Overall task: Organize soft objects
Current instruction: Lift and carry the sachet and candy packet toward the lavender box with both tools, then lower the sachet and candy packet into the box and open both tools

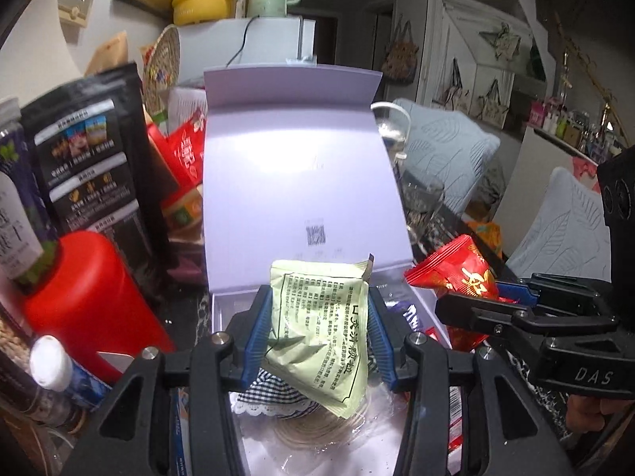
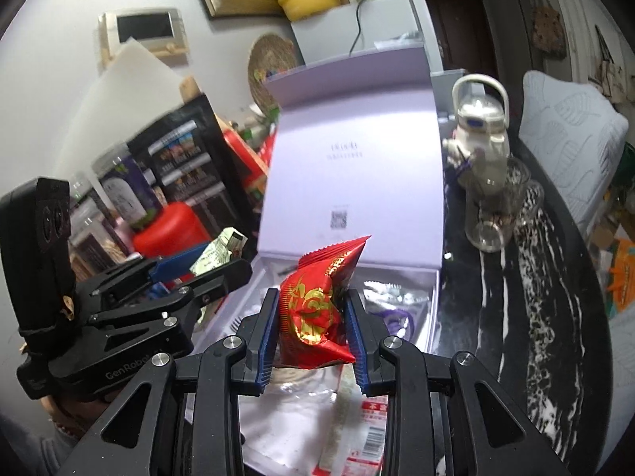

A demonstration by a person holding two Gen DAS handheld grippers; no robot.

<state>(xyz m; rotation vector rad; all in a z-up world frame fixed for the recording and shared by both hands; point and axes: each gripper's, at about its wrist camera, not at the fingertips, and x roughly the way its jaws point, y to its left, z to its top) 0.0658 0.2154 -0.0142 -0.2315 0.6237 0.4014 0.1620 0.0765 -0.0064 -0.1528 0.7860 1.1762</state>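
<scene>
My left gripper point(image 1: 320, 319) is shut on a pale green sachet point(image 1: 317, 329) with black print, held over the front of the open lilac box point(image 1: 301, 158). My right gripper point(image 2: 310, 319) is shut on a red and gold snack packet point(image 2: 317, 309), also above the box's tray point(image 2: 278, 265). In the left wrist view the right gripper point(image 1: 480, 301) shows at the right with the red packet point(image 1: 456, 273). In the right wrist view the left gripper point(image 2: 198, 269) shows at the left with the green sachet point(image 2: 216, 256). Packets and a checked cloth point(image 1: 274, 390) lie beneath.
The box lid point(image 2: 357, 150) stands upright behind the tray. Left of it are a red bottle point(image 1: 87, 301), a black pouch point(image 1: 91, 158) and a white-capped tube point(image 1: 51, 363). To the right stand a glass jar point(image 2: 496, 206) and a white kettle point(image 2: 480, 127) on a dark marbled table point(image 2: 547, 285).
</scene>
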